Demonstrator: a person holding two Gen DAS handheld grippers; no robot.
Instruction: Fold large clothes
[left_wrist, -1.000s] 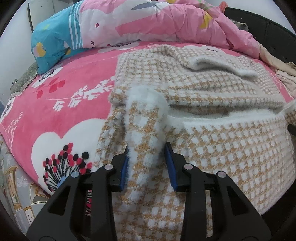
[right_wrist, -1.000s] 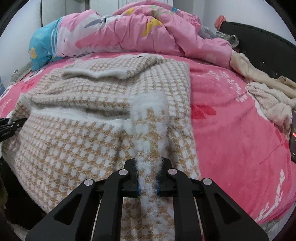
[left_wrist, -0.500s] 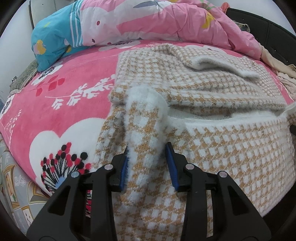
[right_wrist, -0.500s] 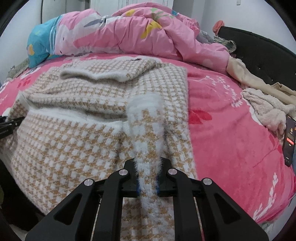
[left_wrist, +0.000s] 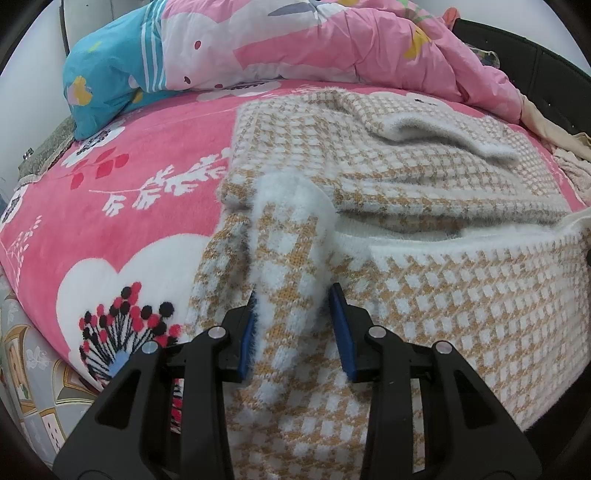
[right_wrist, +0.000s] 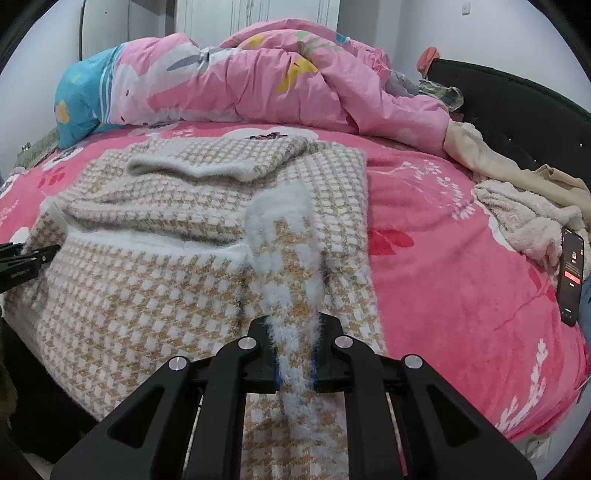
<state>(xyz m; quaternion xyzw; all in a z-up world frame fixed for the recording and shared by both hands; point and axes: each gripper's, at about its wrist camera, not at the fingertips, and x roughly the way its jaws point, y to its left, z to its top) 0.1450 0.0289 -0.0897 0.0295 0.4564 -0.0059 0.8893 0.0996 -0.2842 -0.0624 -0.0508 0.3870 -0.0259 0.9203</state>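
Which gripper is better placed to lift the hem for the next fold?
Right, probably. The right gripper is shut on the checked sweater, pinching its hem tightly. The left gripper has its jaws wider around the fabric, so its hold looks looser.

Pink quilt heaped behind; phone lies beside a fluffy beige garment on the pink bedspread.

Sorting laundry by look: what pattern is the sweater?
Tan-and-white houndstooth check on the sweater; clearest in the left wrist view.
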